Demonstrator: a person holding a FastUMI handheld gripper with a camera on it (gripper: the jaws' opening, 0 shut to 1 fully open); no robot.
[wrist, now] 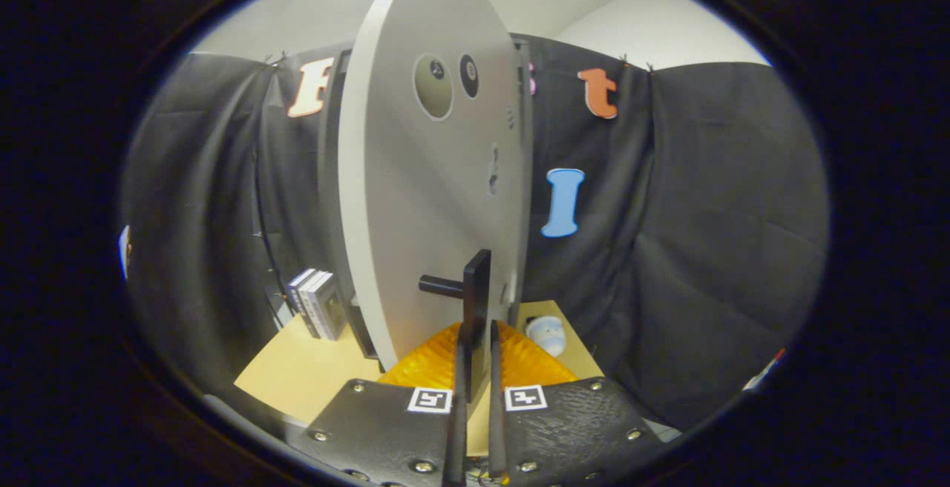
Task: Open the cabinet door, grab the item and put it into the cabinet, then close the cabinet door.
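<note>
**Handle pinched, door standing edge-on**

The gripper (476,353) is clamped onto the cabinet's dark handle (476,290): both fingers (459,368) are drawn in close, with the handle's flat upright bar squeezed between them. The bar stands vertical, its long axis running straight up out of the fingertips, and a short stub joins it sideways to the door face on the gripper's left.

From there the cabinet door (415,197) rises as a pale panel, partly swung out, so that its face is seen at a slant. Its near edge curves up on the left, and its far, hinged edge meets the cabinet body behind. This is the relation that matters: the door lies to the left of the fingers and the hinge line sits beyond them, so any swing has to follow an arc about that far edge rather than a straight pull. Whether it is being opened or closed I cannot tell from here.

The item, a small pale rounded object (547,333), sits on the tan tabletop (297,368) just beyond the fingers and a little to their right, outside the cabinet. So I judge the placing step is not yet done.

Off to the left, past the door's near edge, a few boxes (319,303) stand upright on the table.
</note>
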